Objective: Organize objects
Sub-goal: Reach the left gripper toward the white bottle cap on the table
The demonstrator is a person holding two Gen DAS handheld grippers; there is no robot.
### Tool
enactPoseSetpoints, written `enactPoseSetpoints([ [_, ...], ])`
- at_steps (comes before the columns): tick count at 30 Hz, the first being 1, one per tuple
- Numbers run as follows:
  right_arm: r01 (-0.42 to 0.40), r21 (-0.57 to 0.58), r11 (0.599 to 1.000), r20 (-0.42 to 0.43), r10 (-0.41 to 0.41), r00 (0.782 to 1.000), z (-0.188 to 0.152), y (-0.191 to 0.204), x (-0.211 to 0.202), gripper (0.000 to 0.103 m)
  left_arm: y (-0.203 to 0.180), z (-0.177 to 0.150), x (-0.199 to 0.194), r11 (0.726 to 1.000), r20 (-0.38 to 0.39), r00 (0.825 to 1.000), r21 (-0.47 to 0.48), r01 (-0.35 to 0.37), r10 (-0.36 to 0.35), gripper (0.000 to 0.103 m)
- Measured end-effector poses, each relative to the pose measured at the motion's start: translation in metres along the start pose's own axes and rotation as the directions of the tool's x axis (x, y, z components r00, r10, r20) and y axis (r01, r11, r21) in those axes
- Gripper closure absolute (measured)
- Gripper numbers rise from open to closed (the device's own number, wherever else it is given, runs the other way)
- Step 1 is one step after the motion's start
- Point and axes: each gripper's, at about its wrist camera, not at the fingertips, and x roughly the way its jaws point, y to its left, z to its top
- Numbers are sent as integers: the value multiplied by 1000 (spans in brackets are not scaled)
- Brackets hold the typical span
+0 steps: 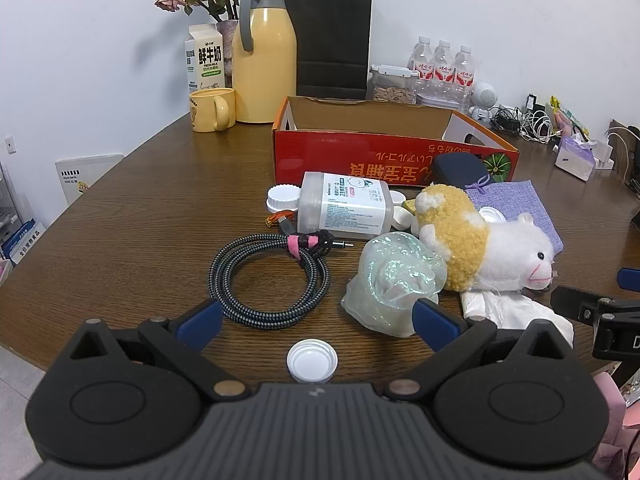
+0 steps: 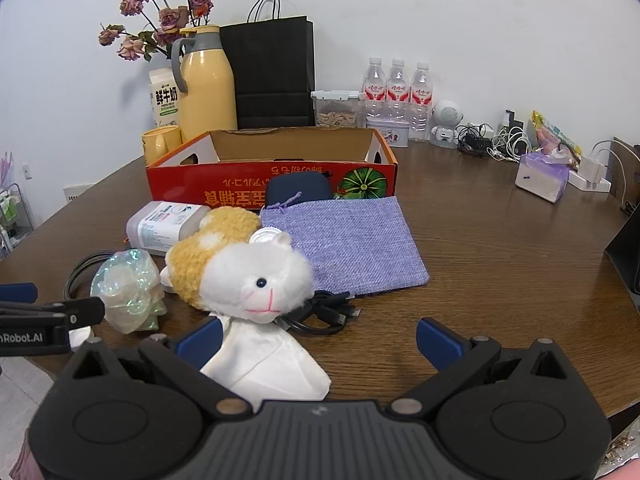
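Right wrist view: the right hand-held gripper (image 2: 318, 338) gapes wide, empty; ahead, a white-and-yellow plush toy (image 2: 248, 276) hides most of a black cable (image 2: 326, 314). Left hand-held gripper (image 1: 318, 322) likewise gapes empty.

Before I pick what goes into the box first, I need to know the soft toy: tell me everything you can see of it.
The plush toy is a small fluffy animal with a white head, black bead eye, pink stitched mouth and curly yellow body. It lies on its side on the wooden table, head toward the cameras. Its head rests on a white tissue; the lilac woven pouch lies beside or partly under it, and the iridescent crumpled wrap sits against its body. No gripper touches it.
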Motion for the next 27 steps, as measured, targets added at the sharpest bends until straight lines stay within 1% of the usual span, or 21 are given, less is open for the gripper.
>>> enactPoseSetpoints([
  [27, -4, -5, 1000, 2, 4, 1000, -3, 2, 0, 0, 1, -2, -1, 1000, 3, 1000, -5, 0, 0, 0],
])
